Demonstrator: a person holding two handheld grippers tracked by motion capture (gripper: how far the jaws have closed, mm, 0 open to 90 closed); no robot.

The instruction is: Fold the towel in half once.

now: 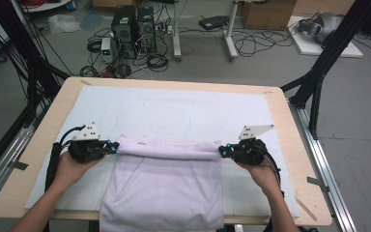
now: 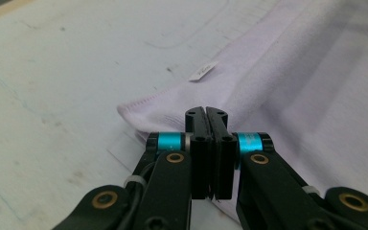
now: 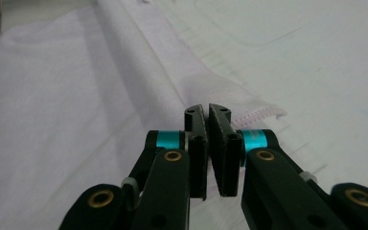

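A pale lilac cloth (image 1: 164, 183) lies on the white mat (image 1: 183, 108), its near end hanging over the table's front edge. Its far edge is bunched into a raised fold between the two grippers. My left gripper (image 1: 115, 146) is at the fold's left end, its jaws pressed flat together on the cloth (image 2: 292, 72) just behind the corner. My right gripper (image 1: 222, 151) is at the fold's right end, jaws shut on the cloth (image 3: 76, 96) with a thin wedge of gap at the tips. A small white label (image 2: 203, 72) sticks out of the far hem.
The mat covers most of the wooden table (image 1: 292, 145), with bare mat beyond the cloth. Black frame posts (image 1: 319, 82) stand at the table's far corners. Computers (image 1: 133, 26) and cables sit on the floor behind.
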